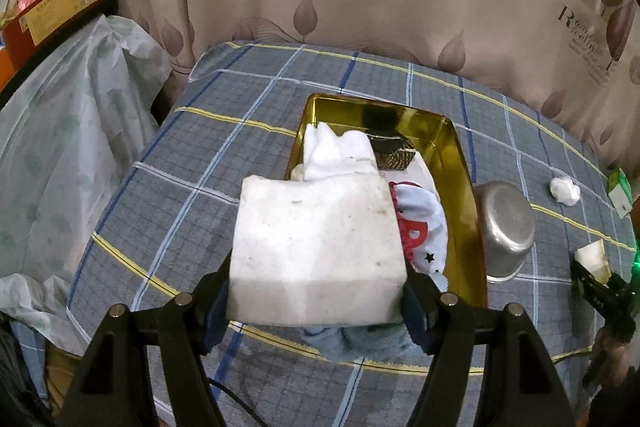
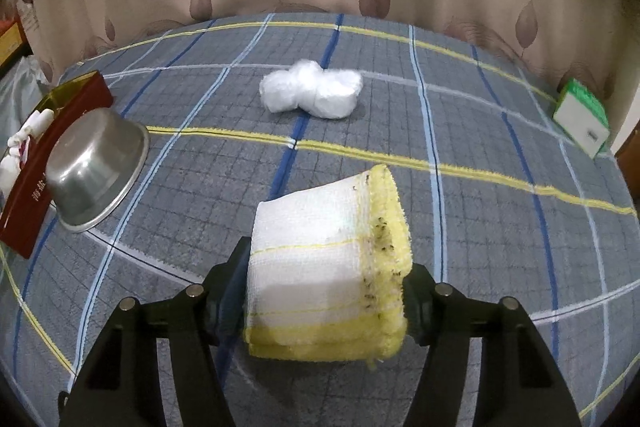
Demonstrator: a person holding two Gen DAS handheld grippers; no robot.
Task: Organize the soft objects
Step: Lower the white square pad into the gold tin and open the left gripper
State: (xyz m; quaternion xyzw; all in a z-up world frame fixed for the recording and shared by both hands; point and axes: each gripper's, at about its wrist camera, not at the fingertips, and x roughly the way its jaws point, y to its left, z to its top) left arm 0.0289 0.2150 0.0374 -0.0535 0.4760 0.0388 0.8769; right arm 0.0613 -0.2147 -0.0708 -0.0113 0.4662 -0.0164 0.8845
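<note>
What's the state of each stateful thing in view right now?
left gripper: shut on the white foam block, held above the tin
right gripper: shut on the folded yellow-edged cloth
gold tin: open, clothes inside
steel bowl: tipped on its side against the tin
white plastic wad: crumpled, loose on the table
green-white box: closed

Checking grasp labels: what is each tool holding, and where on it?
Left tool: white foam block, pinched across its near end, left and right faces. Right tool: folded white-and-yellow cloth, squeezed at its two sides near the yellow edge.
</note>
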